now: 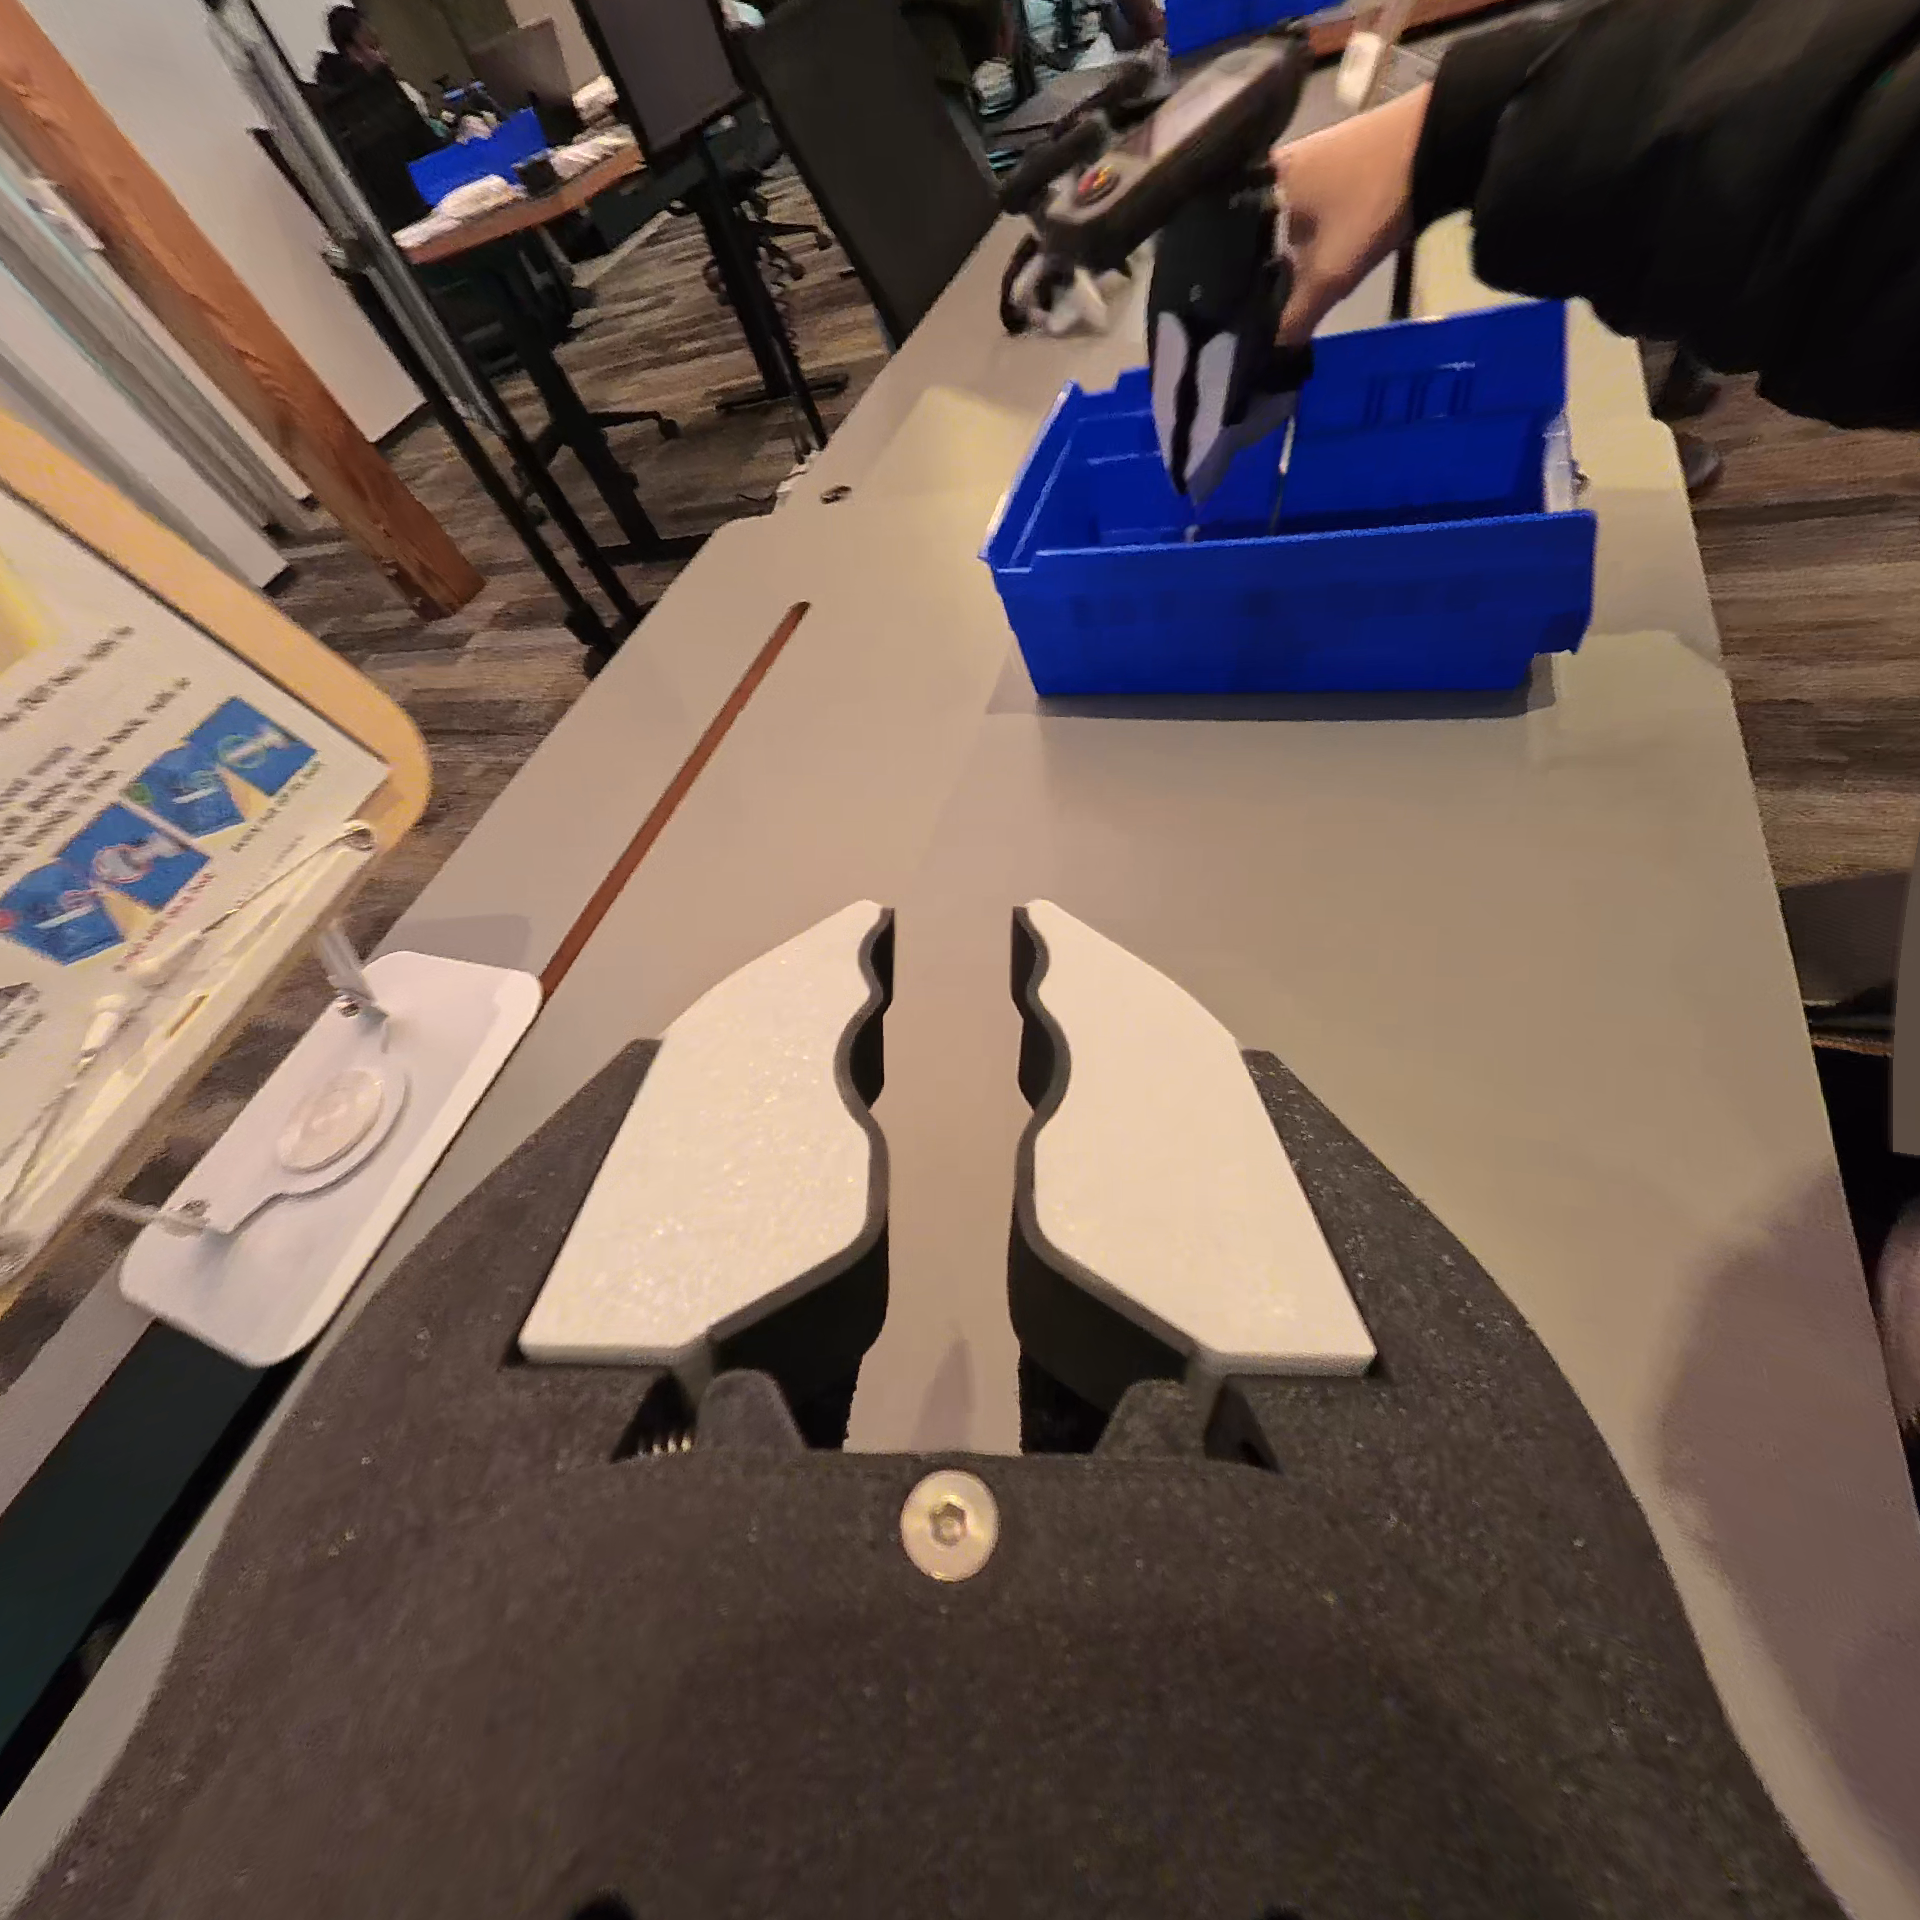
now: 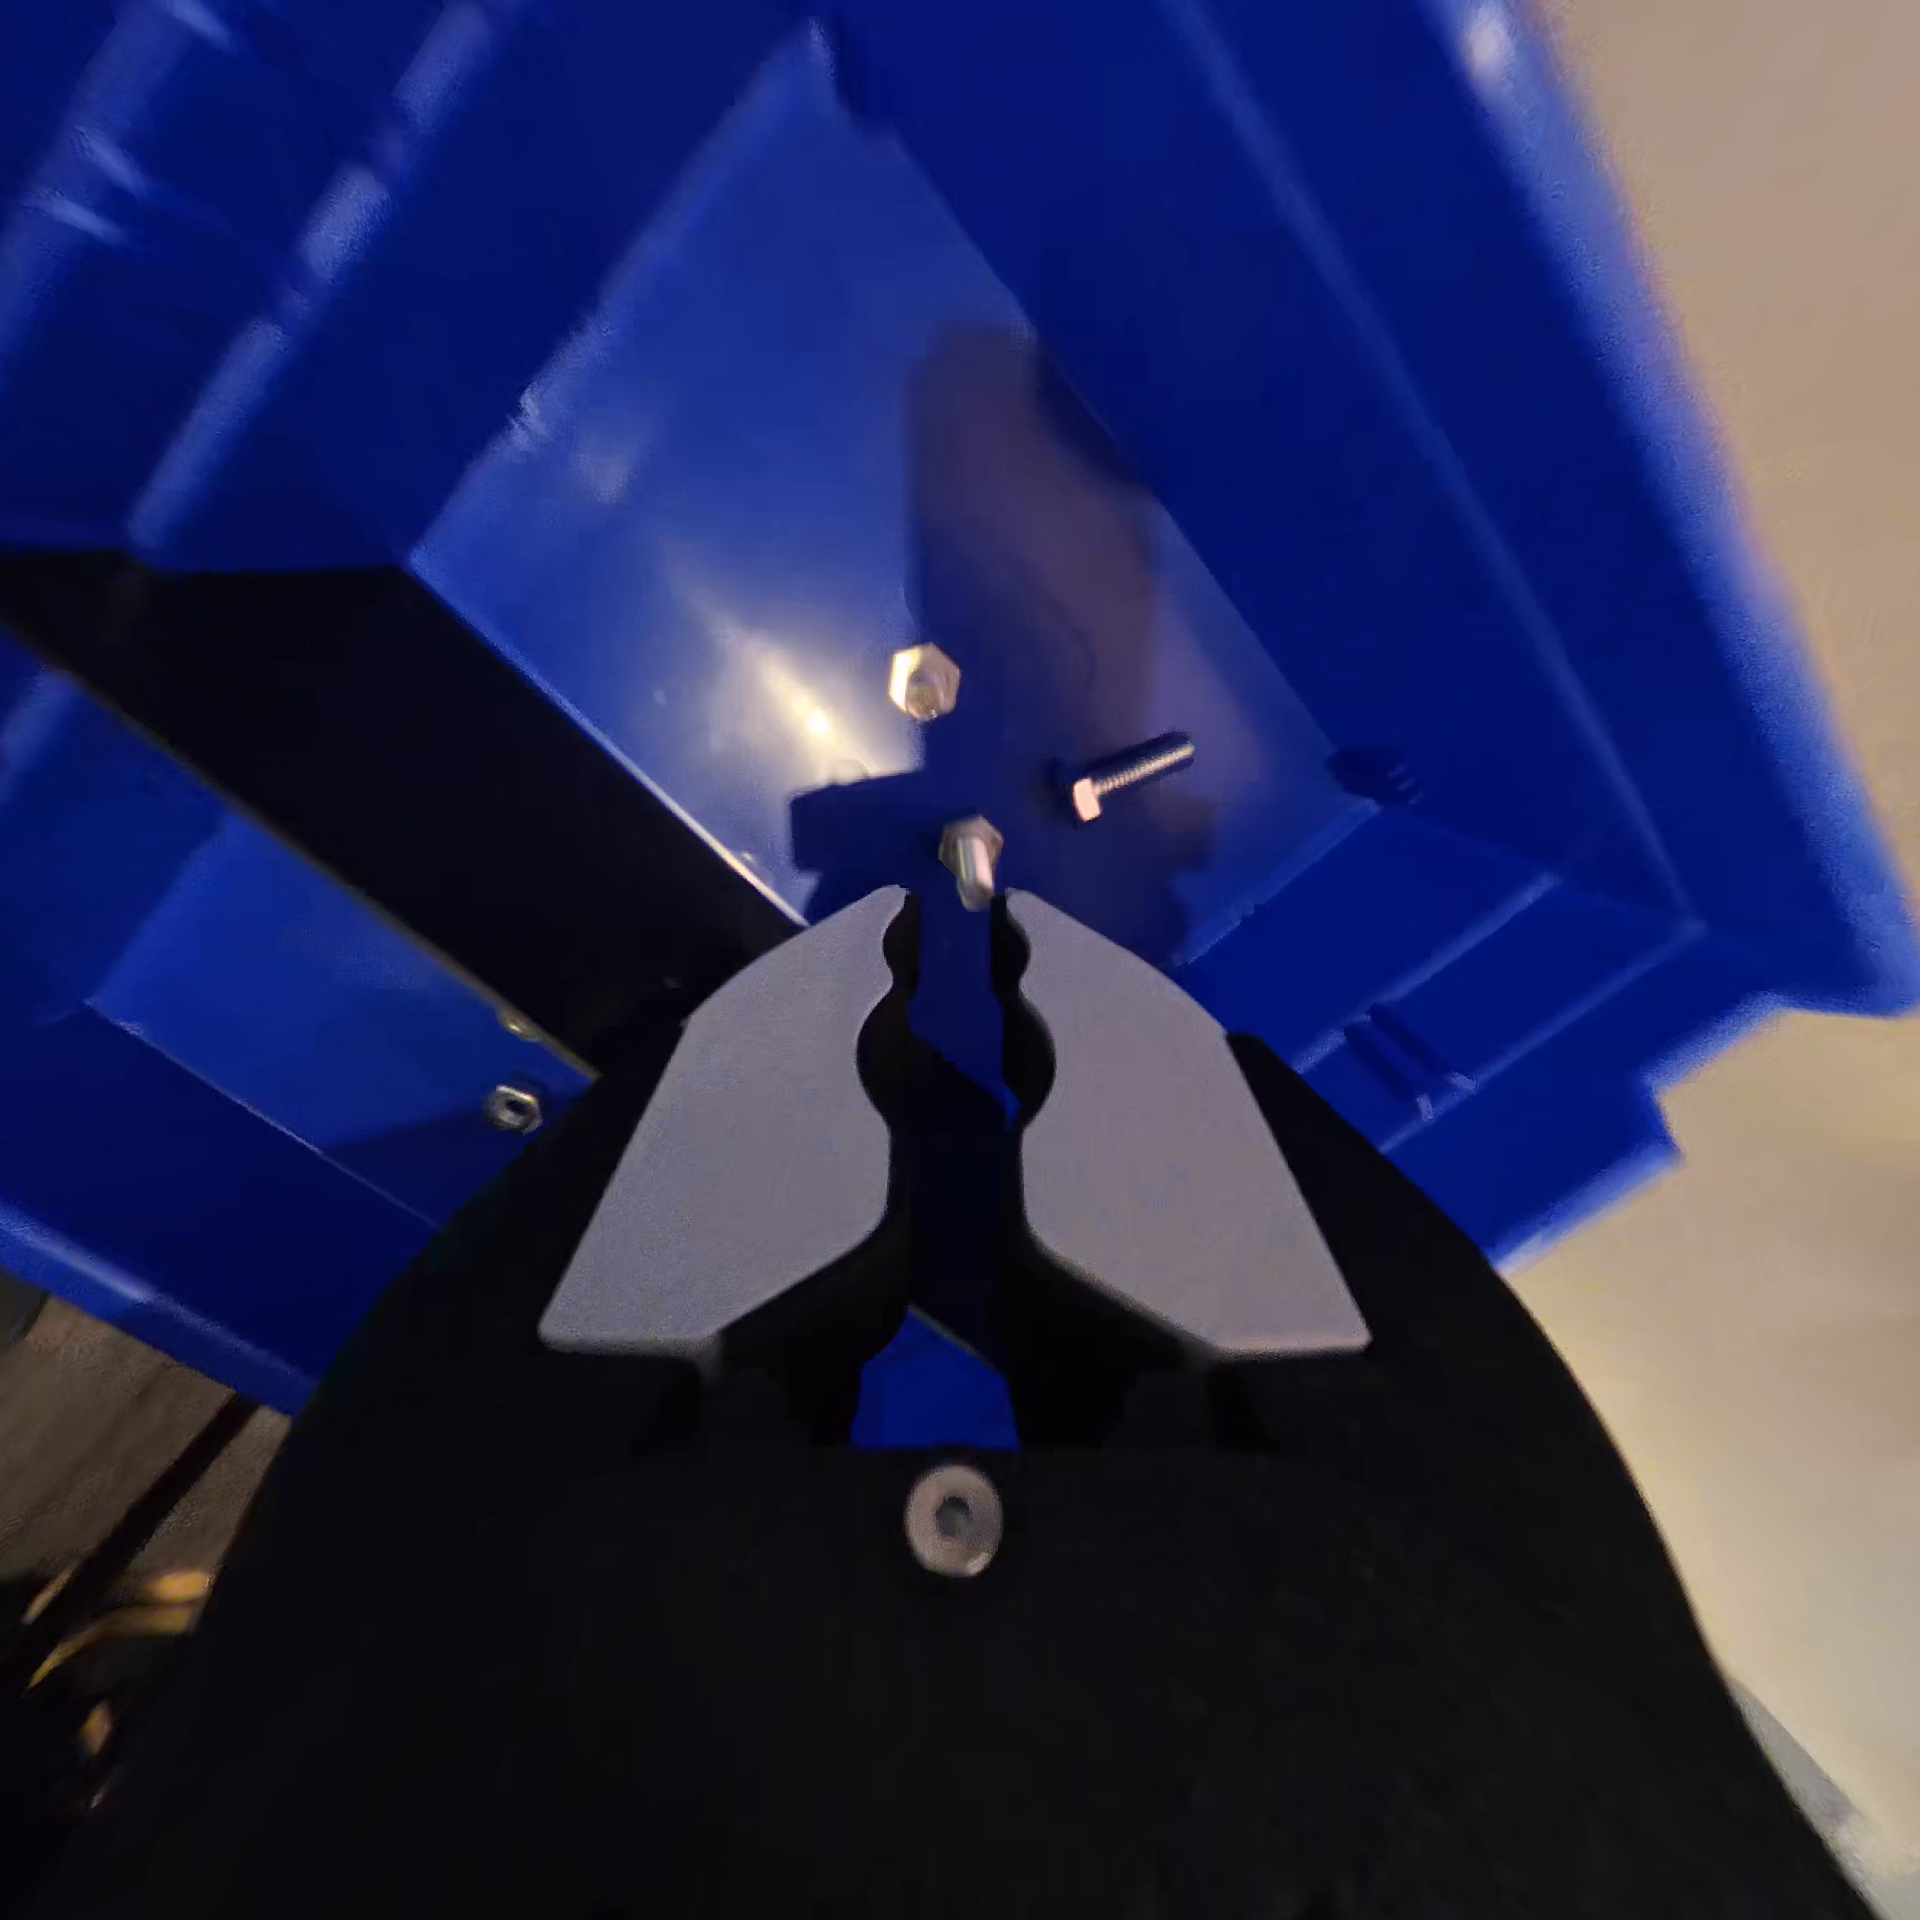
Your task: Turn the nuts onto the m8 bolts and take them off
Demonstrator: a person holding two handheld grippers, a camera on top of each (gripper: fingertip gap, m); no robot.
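Left wrist view, 9 o'clock edge: instruction sheet (image 1: 156,821) on a tan-framed board, white stand base (image 1: 343,1143) under it at 8 o'clock, sitting on the edge of the grey table (image 1: 1299,935). Brown slot (image 1: 675,800) in the tabletop running toward 11 o'clock. Centre, 6 o'clock: left gripper (image 1: 951,914) hovering over bare tabletop, fingers (image 1: 748,1122) released, gap clear, nothing between the pads. At 1 o'clock: blue bin (image 1: 1299,613) on the table, well apart from the left gripper. Right gripper (image 1: 1205,488) pointing down into the bin, held by a hand (image 1: 1340,229) in a dark sleeve at 2 o'clock. Background desks and chairs at 12 o'clock, blurred.

Right wrist view, 9 o'clock: black divider (image 2: 364,727) crossing the bin, small nut (image 2: 514,1107) in the compartment on its near side at 8 o'clock. Centre: fingers (image 2: 769,1122) of the right gripper slightly parted, not clamped on anything. Bolt (image 2: 971,857) standing on its head on the bin floor just ahead of the fingertips at 12 o'clock, tip near the right-hand pad, contact unclear from blur. Another upright bolt (image 2: 923,681) farther on at 12 o'clock. Third bolt (image 2: 1127,774) lying flat at 1 o'clock. Bin wall at 3 o'clock, table beyond it.
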